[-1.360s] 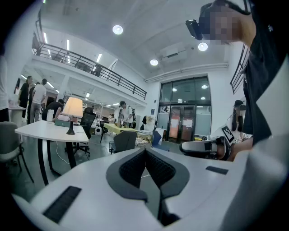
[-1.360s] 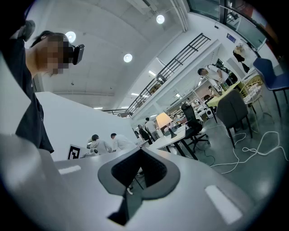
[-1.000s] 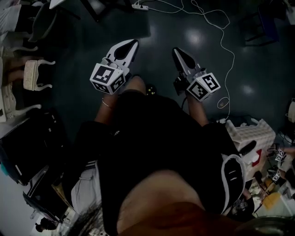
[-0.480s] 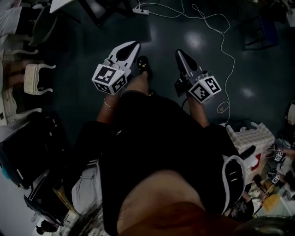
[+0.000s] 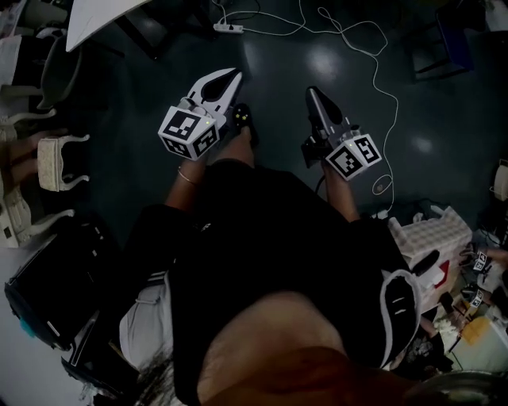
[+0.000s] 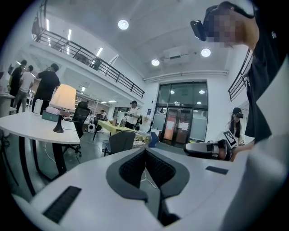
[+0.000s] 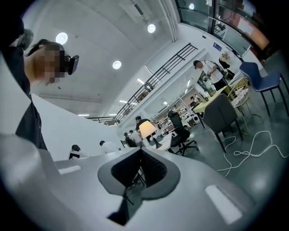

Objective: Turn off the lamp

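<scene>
The lamp point(image 6: 63, 98) is lit, with a cream shade on a dark stem. It stands on a white table point(image 6: 31, 128) far off to the left in the left gripper view. In the right gripper view the lamp point(image 7: 146, 129) glows just beyond the jaw tips, well out of reach. My left gripper point(image 5: 228, 77) and right gripper point(image 5: 311, 93) are both held out in front of the person's body, pointing about level. Each is shut with nothing in it. The right gripper point(image 6: 203, 149) also shows at the right of the left gripper view.
A white table corner point(image 5: 99, 17) lies at the head view's top left. On the dark floor ahead are a power strip point(image 5: 228, 28) and a loose white cable point(image 5: 386, 95). Office chairs point(image 7: 221, 115) and several people stand around the tables. Bags point(image 5: 432, 234) sit at the right.
The person has walked forward: the floor, cable and power strip slid down the head view and the white table corner came further in. Both grippers stayed shut and side by side.
</scene>
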Demonstrator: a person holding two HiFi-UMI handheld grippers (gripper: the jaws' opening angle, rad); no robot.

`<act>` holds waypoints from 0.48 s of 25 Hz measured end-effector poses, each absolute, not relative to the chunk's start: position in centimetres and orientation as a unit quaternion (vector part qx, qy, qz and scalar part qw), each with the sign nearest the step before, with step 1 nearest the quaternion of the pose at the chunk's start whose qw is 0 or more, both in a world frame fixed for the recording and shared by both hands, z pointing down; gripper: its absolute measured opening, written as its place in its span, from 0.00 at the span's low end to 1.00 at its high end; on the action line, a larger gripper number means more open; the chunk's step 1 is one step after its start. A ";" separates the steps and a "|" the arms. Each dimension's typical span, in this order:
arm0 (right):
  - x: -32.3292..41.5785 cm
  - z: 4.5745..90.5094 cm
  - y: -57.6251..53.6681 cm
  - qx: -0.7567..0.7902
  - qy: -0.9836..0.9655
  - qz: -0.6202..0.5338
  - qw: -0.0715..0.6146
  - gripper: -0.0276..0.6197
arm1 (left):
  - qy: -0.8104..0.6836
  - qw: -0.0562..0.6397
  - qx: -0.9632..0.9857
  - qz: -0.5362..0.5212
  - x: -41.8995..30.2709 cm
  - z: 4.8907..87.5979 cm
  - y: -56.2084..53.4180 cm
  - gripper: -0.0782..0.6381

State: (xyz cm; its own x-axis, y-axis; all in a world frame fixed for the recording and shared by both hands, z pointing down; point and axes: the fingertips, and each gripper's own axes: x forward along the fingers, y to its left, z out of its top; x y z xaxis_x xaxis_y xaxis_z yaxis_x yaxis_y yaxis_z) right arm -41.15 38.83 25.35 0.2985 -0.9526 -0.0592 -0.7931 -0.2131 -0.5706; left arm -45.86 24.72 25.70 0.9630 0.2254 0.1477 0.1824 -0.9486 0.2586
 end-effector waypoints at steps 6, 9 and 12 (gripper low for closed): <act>-35.6 25.5 35.3 -0.774 0.556 -0.152 0.261 0.05 | 0.125 0.125 0.980 0.094 -39.4 26.4 21.0 0.12; -32.5 25.5 32.9 -0.780 0.549 -0.149 0.260 0.05 | 0.135 0.127 0.978 0.097 -36.2 26.6 18.7 0.12; -29.6 25.0 30.1 -0.784 0.543 -0.144 0.264 0.05 | 0.145 0.128 0.976 0.098 -32.9 26.6 16.0 0.12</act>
State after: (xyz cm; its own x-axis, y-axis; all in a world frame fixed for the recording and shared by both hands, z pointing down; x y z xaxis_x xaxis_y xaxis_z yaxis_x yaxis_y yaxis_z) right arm -29.60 30.05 24.98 0.3680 -0.9278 -0.0606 -0.7756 -0.2704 -0.5703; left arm -32.90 16.01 26.56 0.9387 0.3085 0.1538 0.2582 -0.9249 0.2793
